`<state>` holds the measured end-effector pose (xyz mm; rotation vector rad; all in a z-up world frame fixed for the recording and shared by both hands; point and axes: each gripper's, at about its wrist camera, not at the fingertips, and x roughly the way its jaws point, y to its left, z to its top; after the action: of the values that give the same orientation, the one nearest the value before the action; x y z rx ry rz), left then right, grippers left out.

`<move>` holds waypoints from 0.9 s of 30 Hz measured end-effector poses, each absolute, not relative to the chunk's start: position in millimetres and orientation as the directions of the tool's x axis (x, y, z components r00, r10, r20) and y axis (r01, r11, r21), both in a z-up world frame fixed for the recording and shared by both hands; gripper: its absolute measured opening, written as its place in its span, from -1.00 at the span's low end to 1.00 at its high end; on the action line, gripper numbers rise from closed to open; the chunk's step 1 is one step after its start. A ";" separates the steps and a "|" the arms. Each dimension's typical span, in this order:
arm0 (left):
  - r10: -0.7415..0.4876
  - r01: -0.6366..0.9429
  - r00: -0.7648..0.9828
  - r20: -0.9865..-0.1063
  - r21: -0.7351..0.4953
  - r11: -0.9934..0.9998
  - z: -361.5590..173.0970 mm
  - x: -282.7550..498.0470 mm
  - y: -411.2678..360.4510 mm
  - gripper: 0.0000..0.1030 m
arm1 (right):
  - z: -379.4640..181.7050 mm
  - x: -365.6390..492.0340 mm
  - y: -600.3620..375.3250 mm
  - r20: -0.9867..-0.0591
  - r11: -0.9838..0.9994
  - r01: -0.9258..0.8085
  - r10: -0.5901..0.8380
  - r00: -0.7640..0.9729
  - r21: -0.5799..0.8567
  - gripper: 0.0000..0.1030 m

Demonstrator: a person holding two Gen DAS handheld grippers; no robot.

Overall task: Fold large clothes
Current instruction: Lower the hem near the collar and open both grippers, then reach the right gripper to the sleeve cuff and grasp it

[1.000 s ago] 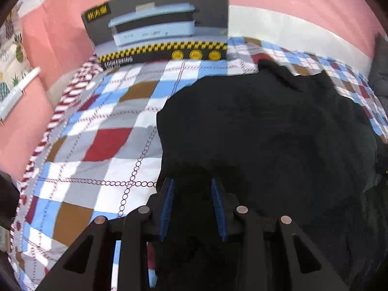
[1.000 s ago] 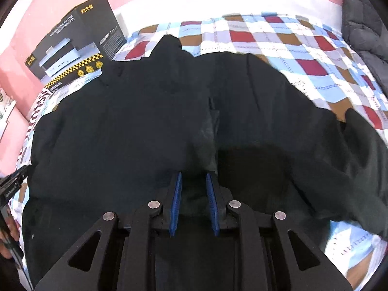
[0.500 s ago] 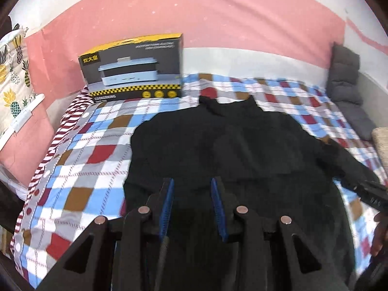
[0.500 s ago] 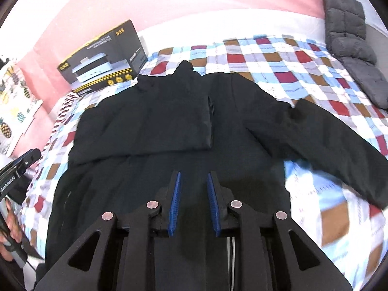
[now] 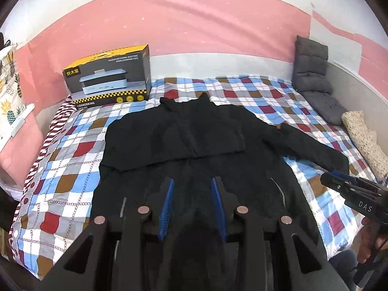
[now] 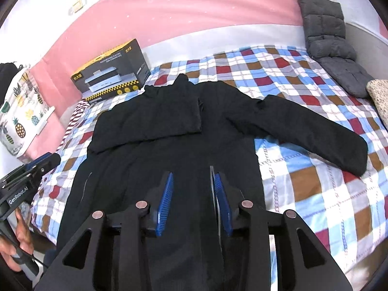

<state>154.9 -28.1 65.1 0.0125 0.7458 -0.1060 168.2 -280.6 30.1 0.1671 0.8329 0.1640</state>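
The black coat lies flat in the middle of the checked bedspread, collar toward the wall and hem toward you. Its left sleeve is folded across the chest, the cuff reaching about to the centre line, while the right sleeve stretches out sideways over the spread. Your left gripper hangs above the hem with its blue pads apart and nothing between them; only the coat's dark cloth shows below the gap. Your right gripper is likewise spread wide and empty, above the lower body of the coat. In the left view your right gripper shows at the right edge, just off the coat, beside the tip of the outstretched sleeve. A cooker box stands at the head of the bed near the collar, apart from it, and a grey cushion leans in the far right corner.
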 end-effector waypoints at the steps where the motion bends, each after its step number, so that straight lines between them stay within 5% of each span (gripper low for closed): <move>1: -0.095 0.103 0.726 -0.681 -0.029 0.994 65.7 152.1 -30.6 -0.34 | 30.8 164.2 -282.8 -0.720 0.974 -0.076 0.209 0.662 0.213 -0.28; 10: -0.113 0.132 0.712 -0.693 -0.026 0.991 62.2 145.2 -58.6 -0.12 | 29.3 146.9 -318.3 -0.710 0.971 -0.017 0.187 0.679 0.239 -0.06; 27: -0.110 0.172 0.631 -0.768 0.000 0.985 9.0 197.3 -96.4 -0.10 | -42.6 192.7 -411.1 -0.784 0.933 0.212 0.104 0.612 0.290 0.01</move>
<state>197.3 -96.4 9.0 0.0760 0.8741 -0.1612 192.7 -411.1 -42.6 0.3751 0.9155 -0.0641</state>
